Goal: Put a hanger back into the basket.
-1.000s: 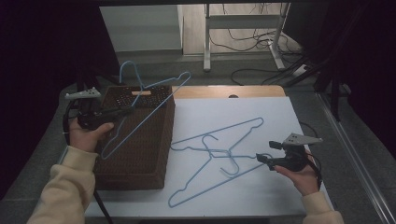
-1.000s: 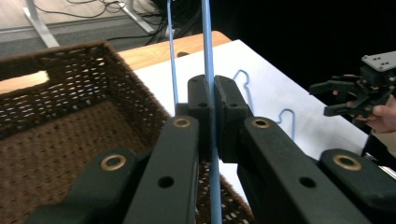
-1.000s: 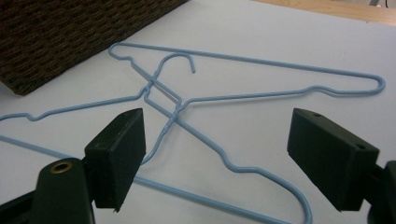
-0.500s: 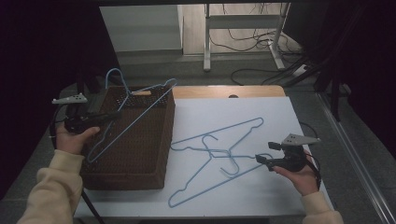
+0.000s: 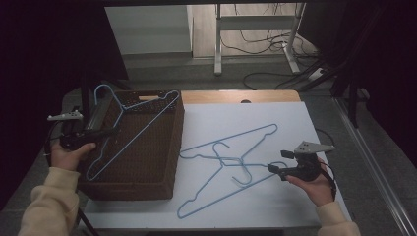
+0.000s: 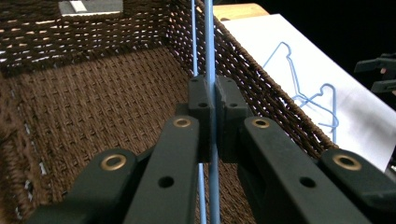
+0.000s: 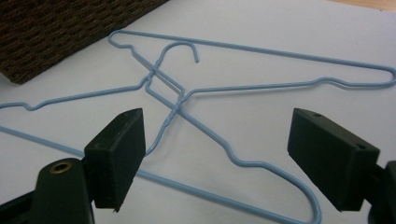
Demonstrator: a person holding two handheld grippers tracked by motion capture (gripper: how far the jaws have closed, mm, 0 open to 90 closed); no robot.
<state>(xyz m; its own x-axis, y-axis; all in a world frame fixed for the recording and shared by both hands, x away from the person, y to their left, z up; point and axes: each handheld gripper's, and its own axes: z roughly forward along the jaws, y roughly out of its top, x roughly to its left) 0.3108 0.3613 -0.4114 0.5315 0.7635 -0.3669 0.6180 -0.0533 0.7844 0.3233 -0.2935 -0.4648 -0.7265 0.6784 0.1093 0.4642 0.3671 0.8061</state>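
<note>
Right gripper (image 5: 273, 169) rests on the white table (image 5: 295, 123), jaws spread wide, empty, facing the two crossed blue hangers (image 5: 231, 164) lying flat there. Left gripper (image 5: 114, 131) is clenched on the wire of a third hanger (image 5: 130, 128), held over the wicker basket (image 5: 147, 189). Advice: lower it level so both shoulders clear the rim before releasing. Basket interior appears otherwise empty.

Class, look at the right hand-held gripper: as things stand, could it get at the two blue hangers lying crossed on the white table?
Probably yes. The right hand-held gripper has its jaws open and sits right beside the crossed hangers, which lie flat on the white table with nothing between. The thin wire may be awkward to pinch.
</note>
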